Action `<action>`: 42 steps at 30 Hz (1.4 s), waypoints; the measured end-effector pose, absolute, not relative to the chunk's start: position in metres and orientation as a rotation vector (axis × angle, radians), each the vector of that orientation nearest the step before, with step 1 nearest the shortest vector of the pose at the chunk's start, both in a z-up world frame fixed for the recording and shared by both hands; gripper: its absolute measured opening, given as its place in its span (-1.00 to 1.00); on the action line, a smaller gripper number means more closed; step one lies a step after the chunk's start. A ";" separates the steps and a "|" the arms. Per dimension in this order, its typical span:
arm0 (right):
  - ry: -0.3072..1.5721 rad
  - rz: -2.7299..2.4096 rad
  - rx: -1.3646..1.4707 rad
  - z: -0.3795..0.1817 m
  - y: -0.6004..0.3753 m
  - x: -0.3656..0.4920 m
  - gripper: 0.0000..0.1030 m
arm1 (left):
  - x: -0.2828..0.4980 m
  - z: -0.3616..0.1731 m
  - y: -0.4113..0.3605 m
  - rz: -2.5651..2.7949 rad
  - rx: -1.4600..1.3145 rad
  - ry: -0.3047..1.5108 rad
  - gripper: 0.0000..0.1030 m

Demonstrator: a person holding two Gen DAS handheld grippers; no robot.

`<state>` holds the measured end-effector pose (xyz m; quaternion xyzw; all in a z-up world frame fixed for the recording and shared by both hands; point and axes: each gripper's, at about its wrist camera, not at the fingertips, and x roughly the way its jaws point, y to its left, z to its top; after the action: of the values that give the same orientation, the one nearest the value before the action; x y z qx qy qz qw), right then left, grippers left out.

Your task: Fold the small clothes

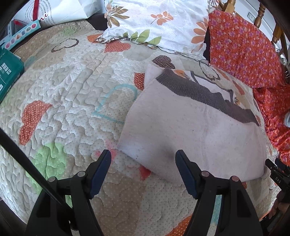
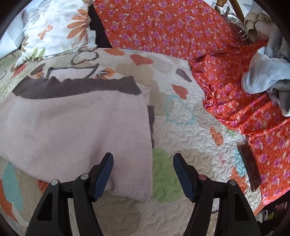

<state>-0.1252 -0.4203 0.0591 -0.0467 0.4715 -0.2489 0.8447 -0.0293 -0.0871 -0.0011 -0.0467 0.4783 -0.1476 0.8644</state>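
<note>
1. Folded pale pink garment (image 1: pixel 190 130) with a grey knitted band (image 1: pixel 203 92) lies flat on the quilted bedspread (image 1: pixel 72 87), which covers the whole work surface and is printed with orange, green and beige hearts.
2. At far left in my left wrist view I see a teal box (image 1: pixel 9 72) and a white paper bag (image 1: pixel 59 10) at the edge of the bedspread.
3. My left gripper (image 1: pixel 143 158) hovers over the garment's near left corner, jaws apart and empty; its left blue pad (image 1: pixel 101 172) is over bare quilt and the right pad over the pink cloth.
4. Behind the garment, a white pillow (image 1: pixel 159 23) with orange flowers and green leaves rests on the quilt's far side.
5. My right gripper (image 2: pixel 143 159) straddles the garment's near right corner, jaws apart with nothing clamped; its left pad is over the pink fabric and its right pad over a green heart patch (image 2: pixel 163 174).
6. To the right of the garment, an orange floral cloth (image 2: pixel 181 27) with purple blossoms drapes across the far and right side of the bed.
7. On that cloth at far right sits a heap of pale blue and grey fleece (image 2: pixel 266 72).
8. Near the quilt's right edge lies a dark brown flat object (image 2: pixel 249 167) I cannot identify.
9. Turned wooden posts (image 1: pixel 261 14) stand behind the orange cloth.
</note>
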 end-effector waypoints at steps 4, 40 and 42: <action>1.009 -0.500 -0.083 0.056 -0.419 -0.128 0.41 | -0.027 0.000 -0.081 -0.300 -0.115 0.999 0.40; 0.646 -0.375 1.149 0.033 -0.600 -0.216 -0.24 | 0.005 -0.002 -0.010 -0.329 -0.642 1.107 0.09; 0.643 -0.375 1.141 0.035 -0.597 -0.217 -0.23 | 0.001 0.003 -0.014 -0.336 -0.620 1.084 0.12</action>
<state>-0.2174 -0.5965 0.0346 0.5272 0.2974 -0.1733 0.7769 0.0014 -0.0138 0.0035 -0.2889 0.5051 -0.1568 0.7981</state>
